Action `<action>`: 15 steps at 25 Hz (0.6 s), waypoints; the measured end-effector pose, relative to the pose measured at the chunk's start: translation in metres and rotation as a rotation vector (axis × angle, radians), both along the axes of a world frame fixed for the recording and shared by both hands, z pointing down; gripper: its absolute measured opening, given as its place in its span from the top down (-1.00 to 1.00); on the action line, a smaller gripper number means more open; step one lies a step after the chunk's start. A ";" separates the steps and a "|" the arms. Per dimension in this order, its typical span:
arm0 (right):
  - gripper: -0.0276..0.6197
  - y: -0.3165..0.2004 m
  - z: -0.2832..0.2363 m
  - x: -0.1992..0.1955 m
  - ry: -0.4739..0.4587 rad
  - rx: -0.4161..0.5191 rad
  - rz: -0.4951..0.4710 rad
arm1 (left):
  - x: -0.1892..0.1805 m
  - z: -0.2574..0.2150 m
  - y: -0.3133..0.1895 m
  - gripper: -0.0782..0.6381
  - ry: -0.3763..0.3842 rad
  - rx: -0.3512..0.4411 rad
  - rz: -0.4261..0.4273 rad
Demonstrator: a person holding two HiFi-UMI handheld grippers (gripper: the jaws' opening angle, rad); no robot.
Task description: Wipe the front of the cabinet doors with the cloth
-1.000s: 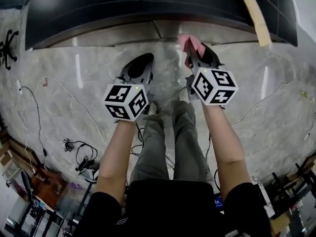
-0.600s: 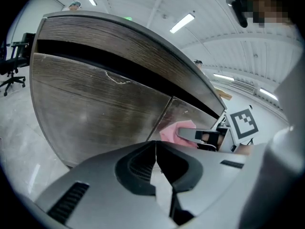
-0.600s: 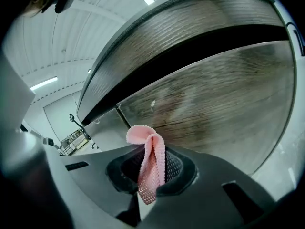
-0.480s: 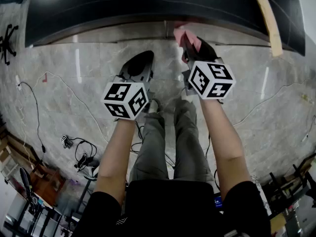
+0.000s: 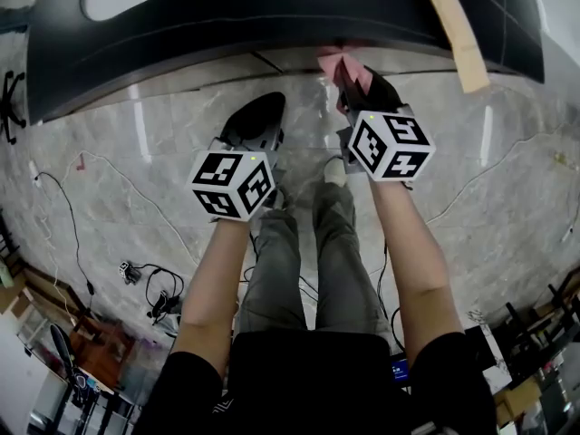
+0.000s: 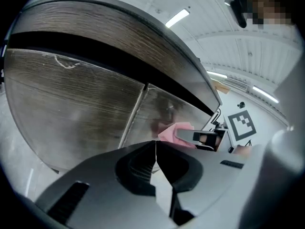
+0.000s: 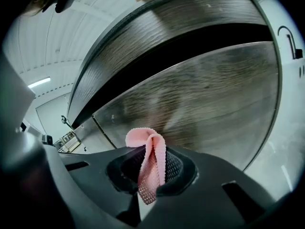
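My right gripper (image 5: 355, 82) has its jaws clamped on the pink cloth (image 7: 152, 156), which is folded into a narrow strip. In the right gripper view the strip's long axis runs along the slit between the jaws, roughly 6 to 12 o'clock. Its looped end sticks out past the tips toward the wood-grain cabinet door (image 7: 214, 94).

From the head view, the cloth points at about 11 o'clock from the gripper, at the foot of the dark cabinet. I cannot tell whether the loop touches the door or sits just short of it.

My left gripper (image 5: 261, 109) hangs at 9 o'clock of the right one, over the marble floor (image 5: 118, 143). Its jaws are pressed together with nothing between them. Its own view faces the doors, with the seam (image 6: 134, 111) between two panels near 12 o'clock above the tips.
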State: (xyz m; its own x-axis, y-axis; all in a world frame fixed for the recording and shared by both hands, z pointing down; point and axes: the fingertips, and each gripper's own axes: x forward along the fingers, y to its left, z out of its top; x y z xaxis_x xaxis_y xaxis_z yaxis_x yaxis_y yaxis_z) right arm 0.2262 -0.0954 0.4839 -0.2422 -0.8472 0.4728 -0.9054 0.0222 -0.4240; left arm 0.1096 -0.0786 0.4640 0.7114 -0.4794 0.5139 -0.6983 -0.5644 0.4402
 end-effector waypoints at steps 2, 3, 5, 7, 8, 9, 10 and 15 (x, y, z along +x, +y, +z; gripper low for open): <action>0.78 0.004 0.000 0.012 0.001 -0.001 0.015 | 0.013 -0.001 0.002 0.75 0.004 0.000 0.019; 0.78 0.006 0.000 0.018 0.001 -0.001 0.024 | 0.020 -0.001 0.002 0.75 0.005 0.000 0.028; 0.78 0.010 0.001 0.031 0.000 -0.003 0.045 | 0.035 -0.001 0.003 0.75 0.007 -0.002 0.050; 0.78 0.014 0.002 0.046 -0.001 -0.007 0.062 | 0.050 0.000 0.005 0.75 0.008 -0.004 0.069; 0.78 0.016 0.004 0.054 0.000 -0.009 0.070 | 0.057 0.001 0.006 0.75 0.008 -0.006 0.076; 0.78 0.018 0.005 0.061 0.000 -0.011 0.079 | 0.064 0.002 0.007 0.75 0.007 -0.007 0.084; 0.78 0.021 0.007 0.068 -0.001 -0.013 0.091 | 0.070 0.004 0.009 0.75 0.006 -0.009 0.094; 0.78 0.035 0.009 0.099 0.002 -0.015 0.138 | 0.097 0.007 0.020 0.75 0.004 -0.015 0.134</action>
State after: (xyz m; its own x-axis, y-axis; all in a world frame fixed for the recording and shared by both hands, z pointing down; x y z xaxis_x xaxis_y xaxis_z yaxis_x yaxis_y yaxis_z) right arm 0.3257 -0.0606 0.4934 -0.1231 -0.8650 0.4864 -0.9003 -0.1089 -0.4215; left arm 0.2068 -0.0585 0.4713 0.7709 -0.3717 0.5173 -0.6150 -0.6459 0.4524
